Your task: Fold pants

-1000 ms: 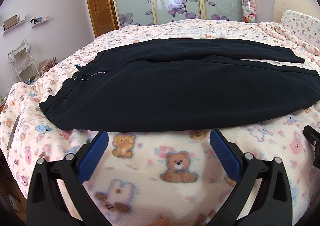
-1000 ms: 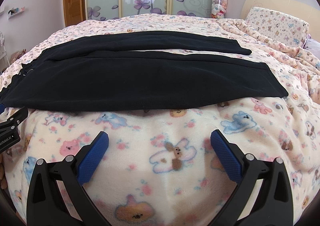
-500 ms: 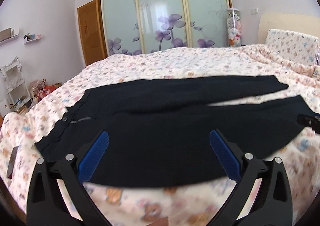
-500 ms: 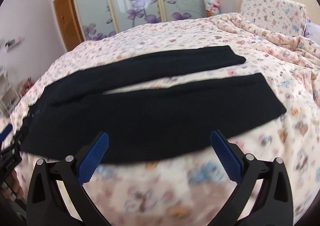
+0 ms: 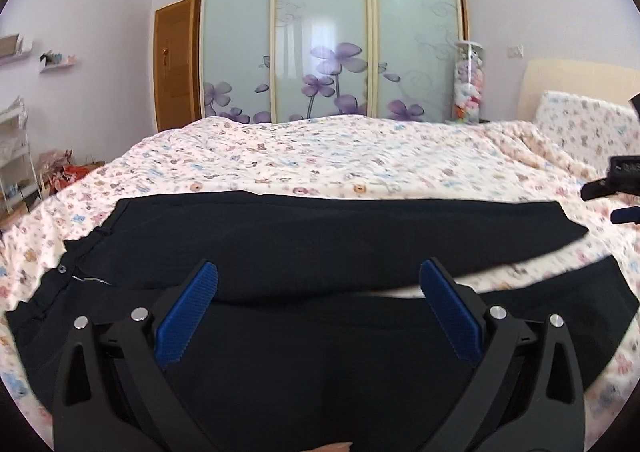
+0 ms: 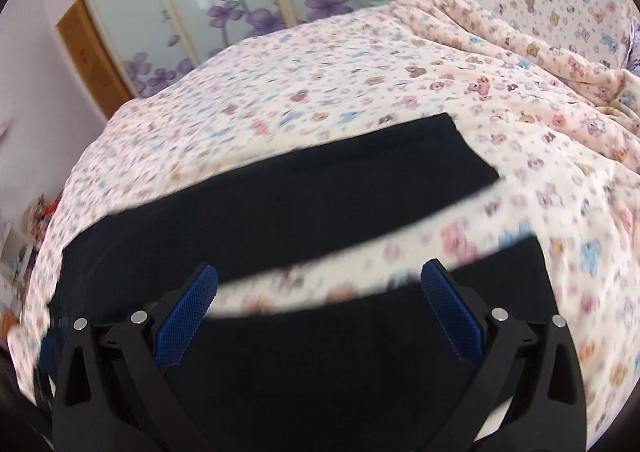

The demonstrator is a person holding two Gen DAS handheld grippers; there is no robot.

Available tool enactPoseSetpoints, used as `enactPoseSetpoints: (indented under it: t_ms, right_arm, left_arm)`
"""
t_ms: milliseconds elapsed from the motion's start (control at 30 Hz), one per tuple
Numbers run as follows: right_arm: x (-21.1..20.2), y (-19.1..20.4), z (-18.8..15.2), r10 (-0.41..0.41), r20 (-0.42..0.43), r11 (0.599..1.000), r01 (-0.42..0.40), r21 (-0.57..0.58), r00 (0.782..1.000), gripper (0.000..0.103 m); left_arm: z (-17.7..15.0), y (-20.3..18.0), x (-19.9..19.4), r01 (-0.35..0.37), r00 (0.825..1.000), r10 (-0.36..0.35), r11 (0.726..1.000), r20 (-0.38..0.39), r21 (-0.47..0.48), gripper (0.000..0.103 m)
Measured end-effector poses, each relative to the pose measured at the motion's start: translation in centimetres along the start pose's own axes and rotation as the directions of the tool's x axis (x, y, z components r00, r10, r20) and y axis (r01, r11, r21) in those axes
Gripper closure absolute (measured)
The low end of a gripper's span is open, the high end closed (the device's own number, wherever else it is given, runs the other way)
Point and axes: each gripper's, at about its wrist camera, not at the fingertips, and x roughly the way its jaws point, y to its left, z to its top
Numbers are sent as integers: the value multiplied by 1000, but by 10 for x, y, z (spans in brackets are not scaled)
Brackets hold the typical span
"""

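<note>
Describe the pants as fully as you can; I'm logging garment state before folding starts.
The pants are dark navy, nearly black, of a matte woven-looking cloth. They lie flat and unfolded across the bear-print blanket, waistband at the left with a metal button and an open fly. The legs run rightward, splitting so blanket shows between them. Both open claws, left and right, hover over the near leg, gripping nothing.
</note>
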Motion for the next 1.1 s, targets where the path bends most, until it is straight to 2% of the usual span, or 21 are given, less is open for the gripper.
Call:
enactPoseSetpoints:
  t_ms: [67,167,200,300,400,500,667,700,733,767,833,867,900,933,1000,1100]
  right_arm:
    - [21,-7,21,-28,-19,999,29,37,999,1]
    - [62,-22,53,-101,-60,990,107,95,993,3]
    - [74,-28,62,-123,-71,985,131,116,990,10]
    - [112,-45,87,-196,-98,955,212,205,976,20]
    - [148,-55,102,-246,-119,919,270,286,962,25]
    - [179,-53,110,-324,-131,880,349,323,937,26]
    - [200,-44,115,-434,-104,819,440,367,895,26]
    - [205,-46,115,-444,-114,817,453,356,889,30]
    - [210,-47,113,-459,-133,814,476,333,878,42]
    - [211,-50,110,-457,-128,816,473,333,880,47]
    - [203,-57,102,-429,-102,822,434,367,898,71]
    - [199,-60,100,-399,-90,830,401,388,913,76]
    - [194,-64,97,-358,-72,839,355,413,931,89]
    - [186,-69,93,-301,-54,845,292,448,952,95]
    - [171,-76,87,-228,-16,843,205,497,974,99]
    - [147,-83,76,-146,41,833,100,544,988,100]
  left_arm:
    - [-3,12,10,-14,1000,14,999,6,-46,2]
    - [-11,33,19,12,1000,-10,989,16,-147,2]
    - [-16,39,19,14,1000,-11,985,21,-170,2]
    - [-28,47,19,2,1000,-1,982,9,-190,2]
    - [-34,41,7,-11,998,22,986,67,-168,2]
    - [-40,29,-3,-32,993,44,993,106,-111,2]
    - [-43,6,5,-10,999,10,1000,48,-9,2]
    - [-43,3,7,-1,999,1,1000,34,8,2]
    - [-43,0,10,11,1000,-12,1000,19,18,2]
    - [-44,0,12,27,1000,-27,999,4,23,2]
    - [-45,3,12,48,999,-48,999,1,8,2]
    - [-45,4,12,62,998,-62,998,4,-4,2]
    - [-45,6,11,78,997,-78,997,8,-16,2]
    - [-45,7,11,94,996,-94,995,13,-28,2]
    - [-44,10,12,129,992,-128,991,12,-47,2]
    - [-44,16,11,168,986,-167,982,18,-84,2]
